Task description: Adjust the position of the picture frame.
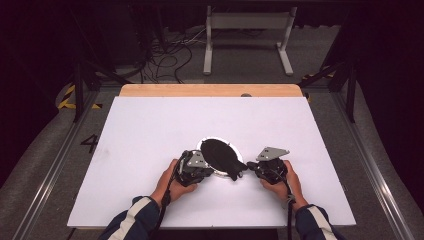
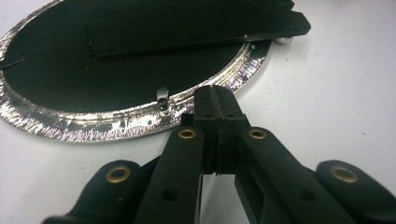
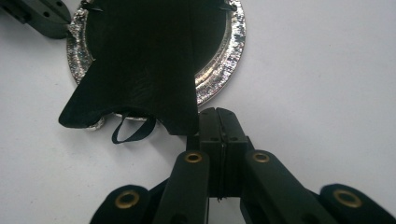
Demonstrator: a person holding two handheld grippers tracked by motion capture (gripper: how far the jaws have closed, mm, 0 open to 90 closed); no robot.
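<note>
Two striped sleeves came in from the near edge of the high view, and each hand held a gripper on the white table [image 1: 150,125]. Between the grippers lay the oval picture frame [image 1: 218,156] face down — a shiny silver rim around a black back, near the middle of the table and closer to the near side.

At the left, the left gripper [image 1: 202,169] had its jaws fully closed with nothing between them. In the left gripper view the pressed tips [image 2: 215,108] stood just at the silver rim [image 2: 93,123], beside a small metal clip [image 2: 162,99]; whether they touched the rim was hard to tell. A black strip, the stand, [image 2: 196,28] crossed the back, and its far end was cut off by the top edge.

At the right, the right gripper [image 1: 251,169] was also closed on nothing. In its own view the tips [image 3: 218,125] stood just beside the corner of the black stand flap [image 3: 140,70], which hid much of the frame's back. A thin black ribbon loop [image 3: 133,130] hung below the flap — where it was fixed could not be seen.
</note>
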